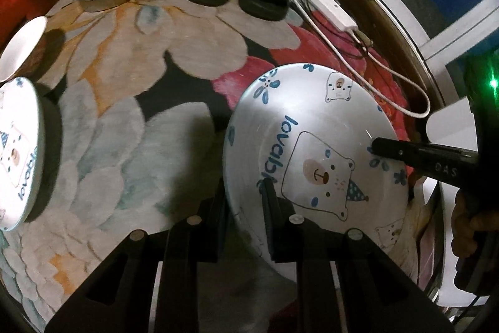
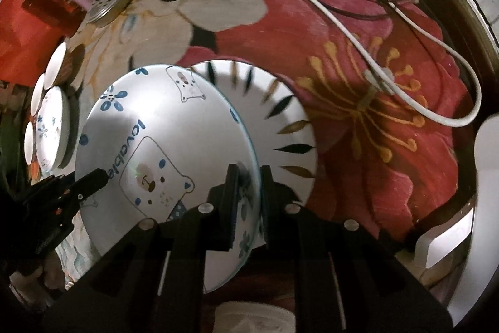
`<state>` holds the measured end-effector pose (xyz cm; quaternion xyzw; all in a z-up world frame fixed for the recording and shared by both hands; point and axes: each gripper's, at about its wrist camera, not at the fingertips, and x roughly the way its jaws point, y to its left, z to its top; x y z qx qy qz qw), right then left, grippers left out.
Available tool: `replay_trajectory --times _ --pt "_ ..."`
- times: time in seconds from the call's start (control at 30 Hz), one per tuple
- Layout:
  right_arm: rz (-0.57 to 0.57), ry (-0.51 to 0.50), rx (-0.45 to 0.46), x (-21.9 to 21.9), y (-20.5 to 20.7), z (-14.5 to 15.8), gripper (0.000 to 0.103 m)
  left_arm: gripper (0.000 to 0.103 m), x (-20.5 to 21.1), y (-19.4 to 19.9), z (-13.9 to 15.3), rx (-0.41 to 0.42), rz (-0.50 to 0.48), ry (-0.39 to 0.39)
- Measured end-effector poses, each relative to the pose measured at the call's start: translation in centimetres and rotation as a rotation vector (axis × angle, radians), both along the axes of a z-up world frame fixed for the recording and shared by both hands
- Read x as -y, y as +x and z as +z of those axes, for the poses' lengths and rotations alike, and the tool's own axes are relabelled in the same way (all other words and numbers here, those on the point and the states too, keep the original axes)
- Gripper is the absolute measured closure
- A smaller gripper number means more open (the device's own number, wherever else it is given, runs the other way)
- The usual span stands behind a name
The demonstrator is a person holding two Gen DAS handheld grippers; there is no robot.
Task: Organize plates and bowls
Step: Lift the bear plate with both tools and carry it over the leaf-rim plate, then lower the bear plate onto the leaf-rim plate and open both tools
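Both pairs of fingers, left (image 1: 244,192) and right (image 2: 248,173), clamp opposite rims of one bear plate (image 1: 312,127) reading "lovable", above a leaf-rimmed plate (image 2: 280,114)

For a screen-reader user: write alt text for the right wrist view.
The right tool clamps the rim of a bear-print plate, with the left tool gripping its opposite edge. A leaf-patterned plate sits behind it on the floral table.
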<state>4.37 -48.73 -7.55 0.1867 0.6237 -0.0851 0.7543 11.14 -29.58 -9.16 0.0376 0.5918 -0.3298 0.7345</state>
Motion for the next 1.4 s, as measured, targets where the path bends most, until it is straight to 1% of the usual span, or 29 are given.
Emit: replay_trajectory --times 0.23,0.57,0.9,1.03,1.1,1.13,1.17,1.23,1.27,1.33,1.4 --pt "-0.043 0.019 -0.024 1.9 -0.4 -1.8 0.089 0.084 1.9 0.0 -0.9 0.001 -0.025 0.023" --pt "-0.044 0.017 -0.027 2.5 -0.4 -3.0 0.089 0.084 2.8 -0.2 -2.2 0.016 -0.048 0.074" --pt "-0.05 -0.002 -0.045 3.0 -0.3 -4.4 0.09 0.084 3.8 0.1 -2.2 0.08 -0.077 0.116" --pt "-0.05 -0.016 -0.035 3.1 0.2 -4.4 0.09 0.083 3.8 0.4 -2.2 0.065 -0.077 0.103" --pt "-0.052 -0.012 -0.033 3.2 0.3 -4.4 0.089 0.075 3.6 0.5 -2.1 0.055 -0.076 0.086" --pt "-0.056 -0.004 -0.029 3.2 0.3 -4.4 0.087 0.06 3.5 0.4 -1.9 0.055 -0.075 0.075" --pt "-0.061 -0.002 -0.024 3.2 0.2 -4.3 0.087 0.038 3.3 0.4 -1.7 0.06 -0.07 0.065" --pt "-0.068 -0.003 -0.021 3.3 0.2 -4.1 0.087 0.017 3.0 0.4 -1.0 0.07 -0.057 0.03" --pt "-0.071 -0.002 -0.021 3.3 0.2 -4.1 0.087 0.011 2.9 0.3 -0.7 0.075 -0.052 0.018" --pt "-0.08 -0.001 -0.015 3.5 0.0 -3.9 0.085 0.004 2.8 0.2 -0.2 0.085 -0.046 0.014" --pt "-0.078 -0.003 0.007 3.4 0.0 -3.3 0.061 0.003 2.5 0.1 0.3 0.105 -0.033 0.016"
